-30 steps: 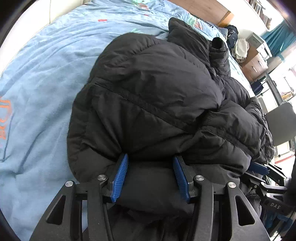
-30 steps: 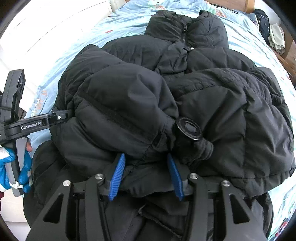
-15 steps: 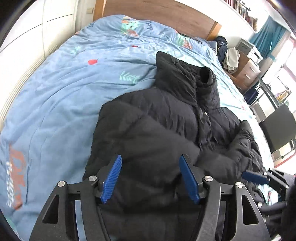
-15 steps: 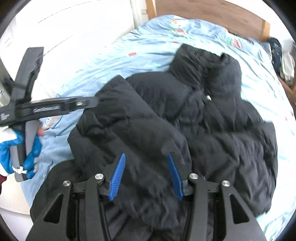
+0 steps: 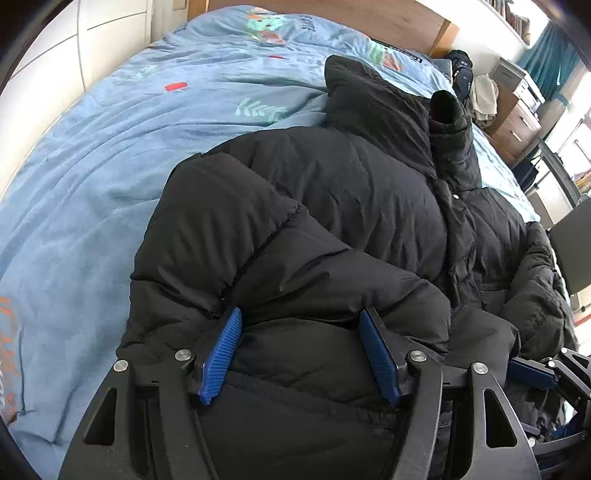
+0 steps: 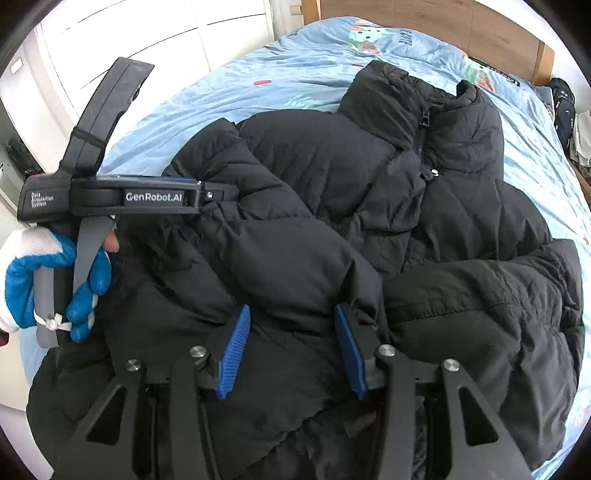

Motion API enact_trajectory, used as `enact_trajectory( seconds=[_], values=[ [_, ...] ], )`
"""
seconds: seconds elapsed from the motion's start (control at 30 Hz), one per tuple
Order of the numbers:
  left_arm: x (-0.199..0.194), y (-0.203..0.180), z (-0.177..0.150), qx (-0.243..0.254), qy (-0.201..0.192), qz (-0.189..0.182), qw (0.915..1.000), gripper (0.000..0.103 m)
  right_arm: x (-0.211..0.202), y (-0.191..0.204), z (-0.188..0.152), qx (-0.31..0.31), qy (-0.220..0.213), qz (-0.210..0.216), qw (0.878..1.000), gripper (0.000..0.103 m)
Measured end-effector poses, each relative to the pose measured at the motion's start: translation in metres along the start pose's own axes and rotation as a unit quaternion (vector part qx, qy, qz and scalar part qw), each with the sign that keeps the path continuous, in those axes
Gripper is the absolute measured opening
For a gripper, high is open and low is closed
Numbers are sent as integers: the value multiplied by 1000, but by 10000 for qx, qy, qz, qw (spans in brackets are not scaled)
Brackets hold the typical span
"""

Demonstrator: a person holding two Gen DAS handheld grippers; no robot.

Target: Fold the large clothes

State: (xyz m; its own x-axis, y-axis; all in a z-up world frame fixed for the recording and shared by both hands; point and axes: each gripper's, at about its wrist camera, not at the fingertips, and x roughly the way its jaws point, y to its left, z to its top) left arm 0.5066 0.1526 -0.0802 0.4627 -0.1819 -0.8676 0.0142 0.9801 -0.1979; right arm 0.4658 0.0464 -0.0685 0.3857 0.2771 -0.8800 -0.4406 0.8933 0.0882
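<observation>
A black puffer jacket [image 5: 332, 192] lies on the blue bed [image 5: 110, 155], collar at the far end, both sleeves folded in over the chest. It fills the right wrist view [image 6: 369, 206] too. My left gripper [image 5: 301, 341] is open, its blue pads [image 5: 221, 354] spread over the jacket's near folded hem. My right gripper [image 6: 291, 341] is open, its pads [image 6: 234, 350] over the folded sleeve near the hem. The left gripper's body [image 6: 122, 195], held by a blue-gloved hand [image 6: 44, 280], shows at the left of the right wrist view.
A wooden headboard [image 5: 369, 18] stands at the far end of the bed. White wardrobe doors [image 6: 147, 40] run along the left. A nightstand with drawers [image 5: 517, 125], a dark bag [image 5: 460, 72] and a dark chair [image 5: 572, 243] are on the right.
Both grippers let go of the jacket fold and pulled back and up, then came down again close over the near hem. The jacket now lies flatter on the bed.
</observation>
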Motion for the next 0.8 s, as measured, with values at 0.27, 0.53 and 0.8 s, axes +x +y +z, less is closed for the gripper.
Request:
enact_trajectory(
  seconds=[0.27,0.53,0.8],
  values=[
    [-4,-9,-6,138,-202,364,9990,66,0,3,-8,-18,-175,-69,9998,47],
    [-7,-11,-8,126,-313,468,9983,66,3,3,-9,-20,-203,-132,9997,48],
    [-11,-13,-8,147,-339,538,9979,66,-4,6,-8,-105,-198,-157,9996,48]
  ],
)
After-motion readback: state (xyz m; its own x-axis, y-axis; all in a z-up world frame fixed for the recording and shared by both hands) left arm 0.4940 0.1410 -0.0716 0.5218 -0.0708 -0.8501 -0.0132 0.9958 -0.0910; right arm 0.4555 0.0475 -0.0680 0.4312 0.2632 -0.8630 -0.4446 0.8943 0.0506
